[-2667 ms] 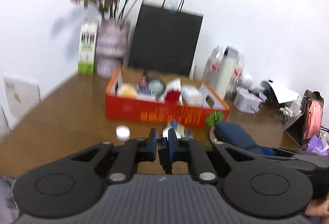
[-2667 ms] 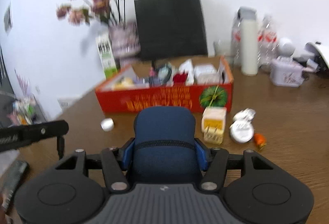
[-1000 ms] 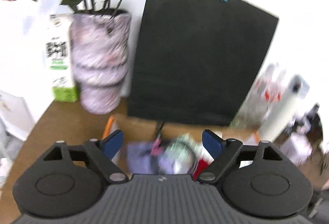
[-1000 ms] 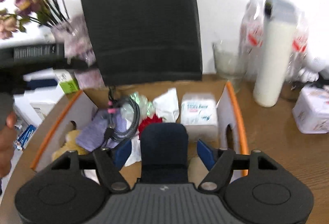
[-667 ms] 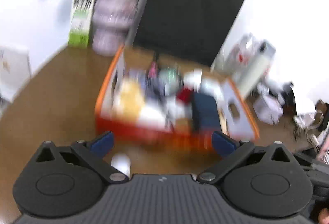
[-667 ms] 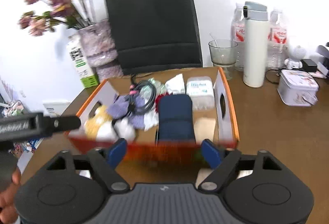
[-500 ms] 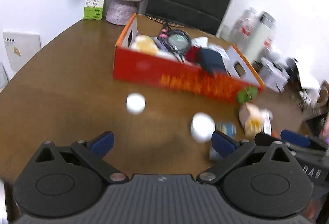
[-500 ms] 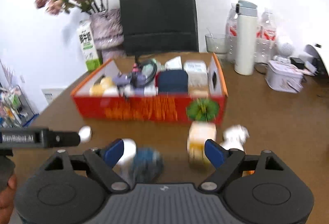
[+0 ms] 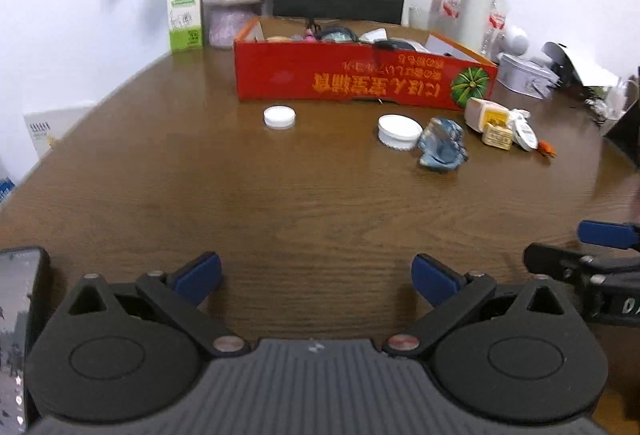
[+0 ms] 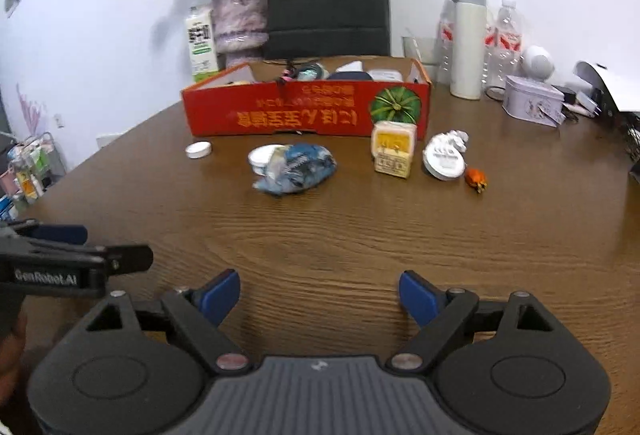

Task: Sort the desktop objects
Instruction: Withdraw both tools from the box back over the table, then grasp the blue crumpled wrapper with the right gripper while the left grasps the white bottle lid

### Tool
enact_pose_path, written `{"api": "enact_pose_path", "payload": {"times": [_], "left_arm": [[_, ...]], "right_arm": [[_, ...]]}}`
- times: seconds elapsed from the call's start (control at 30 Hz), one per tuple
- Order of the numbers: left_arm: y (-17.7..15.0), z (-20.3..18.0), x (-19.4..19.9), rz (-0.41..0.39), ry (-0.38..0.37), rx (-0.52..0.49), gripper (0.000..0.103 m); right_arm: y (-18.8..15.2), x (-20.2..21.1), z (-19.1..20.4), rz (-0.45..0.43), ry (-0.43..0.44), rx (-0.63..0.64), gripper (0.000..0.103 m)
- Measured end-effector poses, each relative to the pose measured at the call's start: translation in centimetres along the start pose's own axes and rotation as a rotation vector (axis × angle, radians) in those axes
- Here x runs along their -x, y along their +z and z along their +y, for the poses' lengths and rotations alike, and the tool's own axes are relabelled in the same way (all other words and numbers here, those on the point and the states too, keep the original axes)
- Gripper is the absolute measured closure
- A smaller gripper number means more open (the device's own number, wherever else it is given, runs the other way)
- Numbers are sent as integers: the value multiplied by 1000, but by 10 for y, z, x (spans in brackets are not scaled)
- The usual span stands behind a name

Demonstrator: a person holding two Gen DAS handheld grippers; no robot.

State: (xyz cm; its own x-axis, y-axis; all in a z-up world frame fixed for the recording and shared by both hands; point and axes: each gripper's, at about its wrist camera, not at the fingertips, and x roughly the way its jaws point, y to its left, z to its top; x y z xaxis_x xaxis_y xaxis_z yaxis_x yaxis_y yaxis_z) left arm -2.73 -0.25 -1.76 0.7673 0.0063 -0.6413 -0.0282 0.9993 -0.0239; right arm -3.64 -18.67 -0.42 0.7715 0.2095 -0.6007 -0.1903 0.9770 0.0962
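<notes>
A: Obs.: red box (image 10: 308,111) sits at the tabletop's (image 9: 280,203) far side, partly filled. Loose things lie just in front of it.

B: Which first?

A: You take the crumpled blue bag (image 10: 296,167), then the yellow pack (image 10: 393,149), then the small white lid (image 9: 279,116). Both grippers hang well short of them: left gripper (image 9: 316,275) fingers spread wide on nothing, right gripper (image 10: 319,295) likewise. Straddle the bag's middle; it probably squashes.

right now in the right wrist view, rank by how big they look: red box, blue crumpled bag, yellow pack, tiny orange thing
1. red box
2. blue crumpled bag
3. yellow pack, though its nearness to the bag's size makes this less sure
4. tiny orange thing
</notes>
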Motion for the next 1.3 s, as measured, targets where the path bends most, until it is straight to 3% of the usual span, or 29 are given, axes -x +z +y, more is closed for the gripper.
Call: {"api": "enact_pose_path", "payload": {"times": [0.43, 1.3], "left_arm": [[-3, -8, -2, 3, -5, -42, 0], [-1, -10, -3, 6, -2, -41, 0]], "right_arm": [[0, -5, -13, -19, 67, -100, 9], [2, -10, -8, -3, 26, -75, 8]]}}
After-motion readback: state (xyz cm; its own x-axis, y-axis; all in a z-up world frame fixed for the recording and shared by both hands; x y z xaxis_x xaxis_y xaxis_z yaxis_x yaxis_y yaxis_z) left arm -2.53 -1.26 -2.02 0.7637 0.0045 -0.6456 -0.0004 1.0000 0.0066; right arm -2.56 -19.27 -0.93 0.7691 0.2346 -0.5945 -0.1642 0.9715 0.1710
